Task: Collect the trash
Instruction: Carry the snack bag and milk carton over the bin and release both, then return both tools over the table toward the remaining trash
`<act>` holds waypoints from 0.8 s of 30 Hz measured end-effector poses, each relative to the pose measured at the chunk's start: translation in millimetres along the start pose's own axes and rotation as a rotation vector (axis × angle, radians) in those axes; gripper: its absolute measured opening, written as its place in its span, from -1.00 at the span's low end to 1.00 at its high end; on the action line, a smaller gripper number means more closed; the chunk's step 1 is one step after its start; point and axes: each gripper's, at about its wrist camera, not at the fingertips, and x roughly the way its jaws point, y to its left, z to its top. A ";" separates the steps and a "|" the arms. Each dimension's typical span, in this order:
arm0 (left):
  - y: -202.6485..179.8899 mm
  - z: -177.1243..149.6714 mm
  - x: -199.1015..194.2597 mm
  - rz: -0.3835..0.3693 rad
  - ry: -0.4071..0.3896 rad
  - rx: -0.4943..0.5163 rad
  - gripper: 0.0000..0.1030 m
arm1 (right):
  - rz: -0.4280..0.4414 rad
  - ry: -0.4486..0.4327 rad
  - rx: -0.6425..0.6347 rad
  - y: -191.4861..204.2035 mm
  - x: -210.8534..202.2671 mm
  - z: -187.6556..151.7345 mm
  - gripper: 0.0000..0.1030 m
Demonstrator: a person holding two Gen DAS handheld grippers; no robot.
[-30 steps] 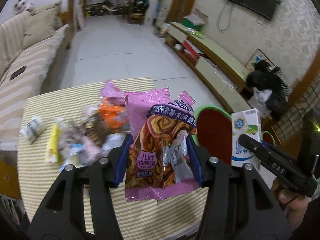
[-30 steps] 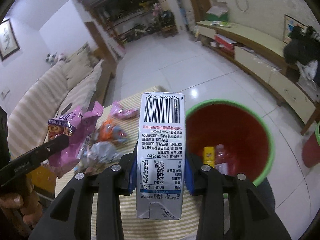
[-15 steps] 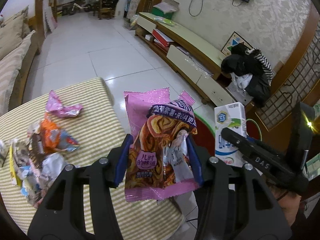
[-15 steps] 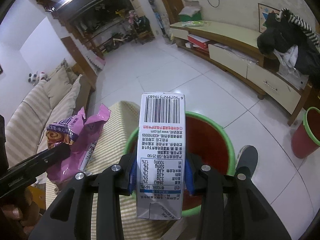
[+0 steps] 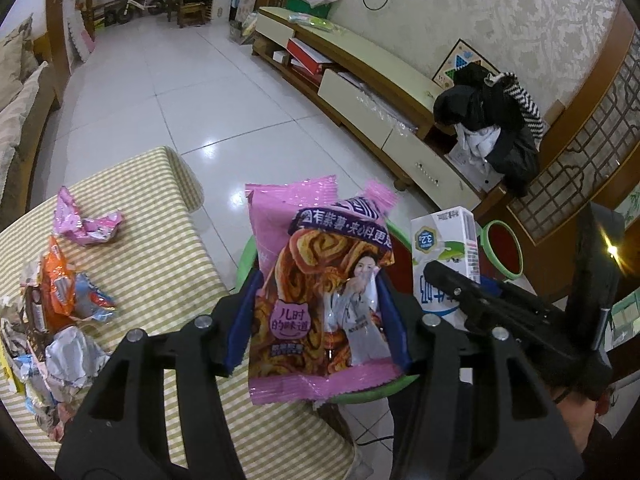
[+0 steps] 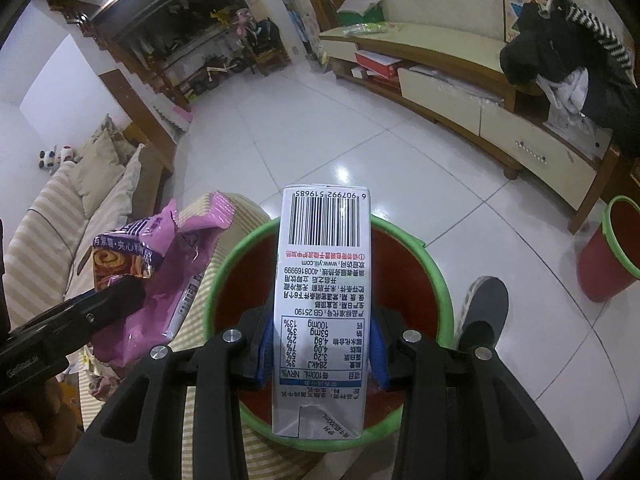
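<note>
My left gripper (image 5: 318, 300) holds a pink snack bag (image 5: 320, 280) upright between its blue pads; its jaws are opening, and the bag still sits between them. The bag hangs over the near edge of a red bin with a green rim (image 5: 245, 258) beside the table. My right gripper (image 6: 322, 320) is shut on a white milk carton (image 6: 324, 280), held directly above that bin's rim (image 6: 436, 280). In the left wrist view the carton (image 5: 444, 248) stands just right of the bag. In the right wrist view the bag (image 6: 160, 264) is at the left.
A striped yellow tablecloth (image 5: 160, 248) carries several crumpled wrappers (image 5: 64, 296) and a pink wrapper (image 5: 86, 224). A second red bin (image 6: 612, 248) stands by the low TV cabinet (image 6: 460, 92). A person's shoe (image 6: 480, 312) rests beside the near bin. A sofa (image 6: 60, 208) is at the left.
Both grippers swung right from over the table to the red bin, each still carrying its item. The wrapper pile slid to the left edge of the left wrist view.
</note>
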 end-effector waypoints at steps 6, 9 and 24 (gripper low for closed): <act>-0.7 6.1 8.0 -0.010 0.005 -0.008 0.13 | -0.014 0.012 0.004 -3.4 5.1 -0.5 -0.28; -0.1 6.7 6.8 -0.029 -0.003 -0.017 0.36 | -0.018 0.023 -0.010 -0.7 7.9 -1.2 -0.25; 13.7 6.5 -17.0 -0.038 -0.056 -0.069 0.85 | -0.026 0.021 -0.029 11.5 2.8 -7.9 0.45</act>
